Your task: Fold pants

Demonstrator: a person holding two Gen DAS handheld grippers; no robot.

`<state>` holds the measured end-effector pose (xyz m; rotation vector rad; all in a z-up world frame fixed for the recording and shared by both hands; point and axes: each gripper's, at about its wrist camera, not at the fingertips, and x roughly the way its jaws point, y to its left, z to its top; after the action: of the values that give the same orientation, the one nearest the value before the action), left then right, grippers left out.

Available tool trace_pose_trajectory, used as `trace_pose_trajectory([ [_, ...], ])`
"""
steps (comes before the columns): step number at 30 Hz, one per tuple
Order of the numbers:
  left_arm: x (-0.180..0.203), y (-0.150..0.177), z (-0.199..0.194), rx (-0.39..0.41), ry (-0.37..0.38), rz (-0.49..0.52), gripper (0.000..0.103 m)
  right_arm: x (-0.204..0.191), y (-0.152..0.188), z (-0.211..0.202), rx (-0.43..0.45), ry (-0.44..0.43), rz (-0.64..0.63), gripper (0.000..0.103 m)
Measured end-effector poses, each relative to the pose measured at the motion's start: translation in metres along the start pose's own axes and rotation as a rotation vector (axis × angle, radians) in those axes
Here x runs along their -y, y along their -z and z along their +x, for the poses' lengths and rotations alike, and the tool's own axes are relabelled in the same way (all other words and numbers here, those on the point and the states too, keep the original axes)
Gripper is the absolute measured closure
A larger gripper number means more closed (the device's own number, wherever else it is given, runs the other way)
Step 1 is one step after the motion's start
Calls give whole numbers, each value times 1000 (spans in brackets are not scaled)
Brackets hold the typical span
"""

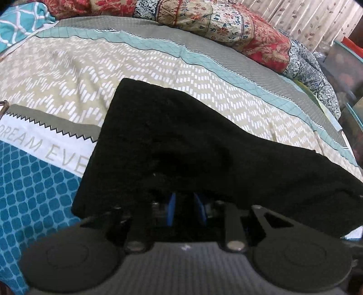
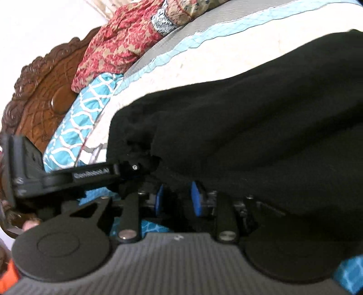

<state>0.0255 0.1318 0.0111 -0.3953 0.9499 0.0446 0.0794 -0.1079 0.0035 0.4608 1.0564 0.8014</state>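
The black pants [image 1: 204, 140] lie in a long folded band across the patterned bedspread [image 1: 68, 74], one end lifted toward the camera. My left gripper [image 1: 186, 199] is shut on the near edge of the cloth; black fabric fills the narrow gap between its blue pads [image 1: 171, 207] and hides the tips. In the right wrist view the pants [image 2: 261, 113] drape over my right gripper [image 2: 178, 192], whose blue pads [image 2: 197, 199] pinch a thick bunch of cloth. The left gripper [image 2: 138, 169] shows there too, clamped on the bunched pants corner just to the left.
Red floral quilts and pillows [image 1: 226, 25] are piled along the far side of the bed. A teal lattice pillow [image 2: 86, 109] and a carved wooden headboard [image 2: 45, 95] stand at the left. A curtain [image 1: 317, 20] hangs behind.
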Motion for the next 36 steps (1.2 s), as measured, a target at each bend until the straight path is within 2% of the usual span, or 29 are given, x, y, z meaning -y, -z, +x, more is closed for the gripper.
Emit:
trace_pose_trajectory([
  [4, -1, 1, 0, 1, -1, -6, 82, 14, 6, -40, 73, 27, 25, 72],
  [8, 3, 3, 1, 7, -18, 7, 82, 33, 8, -76, 173, 60, 83, 66],
  [11, 4, 3, 1, 6, -20, 8, 82, 61, 17, -76, 150, 141, 163, 70],
  [12, 4, 2, 1, 3, -20, 8, 82, 73, 22, -73, 133, 128, 206, 81],
  [13, 4, 1, 1, -1, -20, 7, 82, 83, 26, -75, 140, 97, 260, 83],
  [15, 3, -3, -2, -15, -20, -5, 82, 92, 29, -84, 141, 54, 326, 80],
  [16, 4, -5, -5, -20, -20, -13, 83, 92, 30, -92, 159, 60, 325, 79],
  [18, 8, -9, -15, -11, -24, -14, 77, 87, 31, -114, 221, 94, 284, 71],
  [19, 13, -10, -22, 7, -28, -5, 68, 89, 32, -128, 262, 107, 272, 68],
  [21, 28, -11, -35, 54, -44, 30, 56, 100, 37, -161, 350, 131, 275, 65],
  [23, 48, -12, -45, 99, -38, 86, 55, 115, 44, -195, 442, 161, 307, 64],
  [25, 66, -15, -48, 108, 7, 111, 55, 134, 54, -230, 539, 205, 359, 64],
  [27, 84, -17, -41, 87, 53, 128, 55, 153, 65, -261, 633, 250, 422, 62],
  [30, 106, -16, -21, 28, 69, 156, 55, 181, 82, -300, 753, 299, 531, 56],
  [34, 121, -9, 15, -76, 34, 153, 55, 205, 89, -329, 854, 410, 599, 52],
  [36, 122, -5, 28, -99, 4, 146, 55, 222, 88, -342, 898, 439, 634, 52],
])
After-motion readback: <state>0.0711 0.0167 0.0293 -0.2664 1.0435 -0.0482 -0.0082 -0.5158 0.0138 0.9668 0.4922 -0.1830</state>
